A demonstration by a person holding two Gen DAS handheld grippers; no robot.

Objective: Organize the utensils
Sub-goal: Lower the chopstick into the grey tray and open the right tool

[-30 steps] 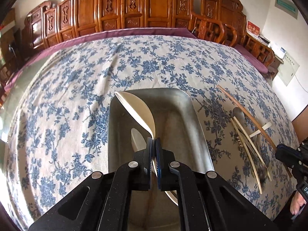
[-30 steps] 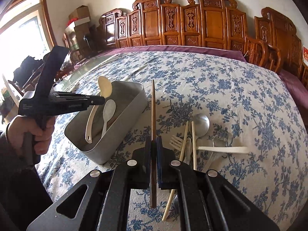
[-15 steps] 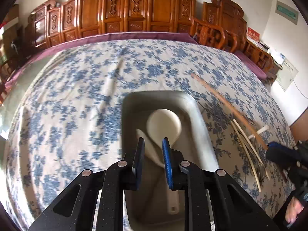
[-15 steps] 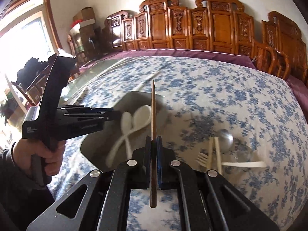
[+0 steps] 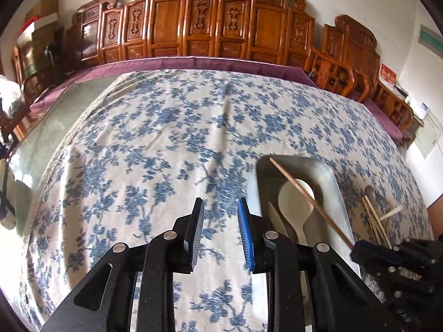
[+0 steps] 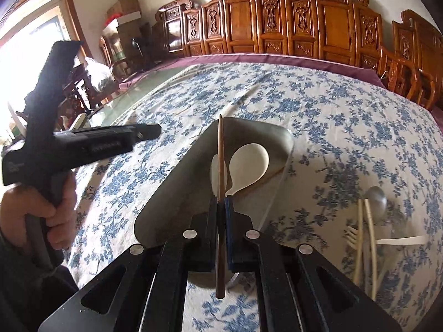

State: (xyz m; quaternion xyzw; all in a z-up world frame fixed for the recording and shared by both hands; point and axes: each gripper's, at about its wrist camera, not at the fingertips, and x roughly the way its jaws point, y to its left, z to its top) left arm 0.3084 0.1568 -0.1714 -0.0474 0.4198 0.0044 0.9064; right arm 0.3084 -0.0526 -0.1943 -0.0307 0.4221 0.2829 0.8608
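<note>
A grey metal tray (image 6: 171,193) (image 5: 329,182) sits on the flowered tablecloth. In it lie a large white spoon (image 6: 250,163) (image 5: 296,202) and a smaller white spoon (image 6: 214,170). My right gripper (image 6: 221,202) is shut on a brown wooden chopstick (image 6: 220,160), held over the tray; the chopstick also shows in the left wrist view (image 5: 307,196). My left gripper (image 5: 220,213) is open and empty, over the cloth left of the tray; it also shows at the left of the right wrist view (image 6: 149,132).
Loose utensils lie on the cloth right of the tray: pale chopsticks (image 6: 371,235), a metal spoon (image 6: 376,196), a fork (image 6: 353,235) and a white handle (image 6: 401,240). Carved wooden chairs (image 5: 210,25) ring the table's far edge.
My left gripper let go of the large white spoon into the tray, opened, and swung left off the tray. My right gripper carried the brown chopstick left from the pile to above the tray.
</note>
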